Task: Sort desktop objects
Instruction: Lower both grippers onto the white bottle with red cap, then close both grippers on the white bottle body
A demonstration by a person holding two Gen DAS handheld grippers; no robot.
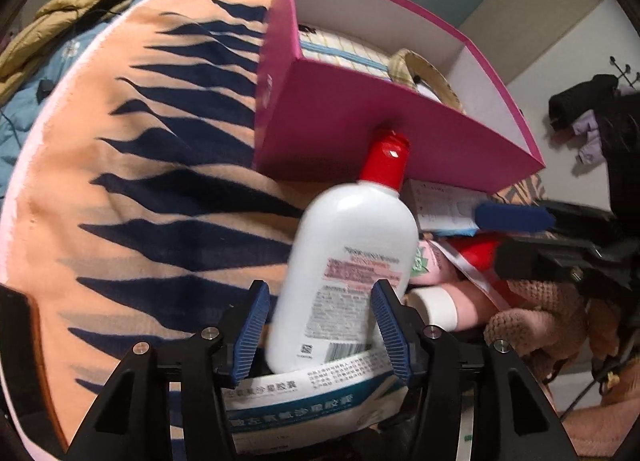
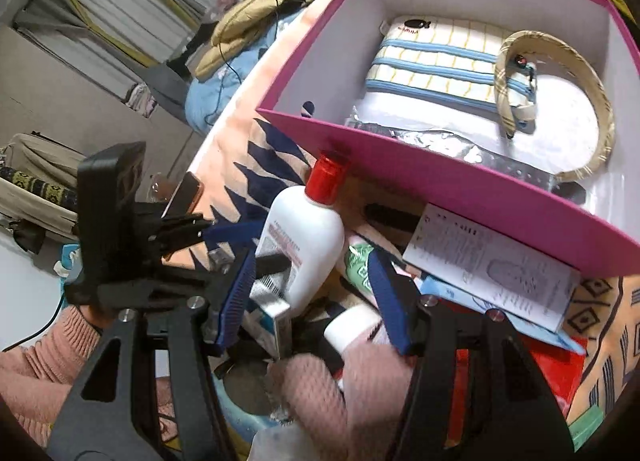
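Observation:
A white bottle (image 1: 344, 261) with a red cap (image 1: 388, 161) lies between the blue pads of my left gripper (image 1: 320, 287). The gripper is open: a gap shows at the left pad and the bottle looks blurred. Its cap points at the outer wall of the pink box (image 1: 340, 133). In the right wrist view the same bottle (image 2: 308, 237) leans against the pink box (image 2: 460, 189), with a left gripper finger (image 2: 236, 231) beside it. My right gripper (image 2: 312, 255) stands open over the pile, gripping nothing. One of its fingers (image 1: 516, 217) shows at the right.
The box holds a striped pouch (image 2: 432, 57), a headband (image 2: 592, 101) and a silver strap (image 2: 480, 157). The pile has a medicine box (image 1: 304, 393), a white-capped pink tube (image 2: 352, 325) and a leaflet (image 2: 492, 269). A pink sleeve (image 2: 320, 393) is close. A phone (image 2: 184, 197) lies on the blanket (image 1: 120, 181).

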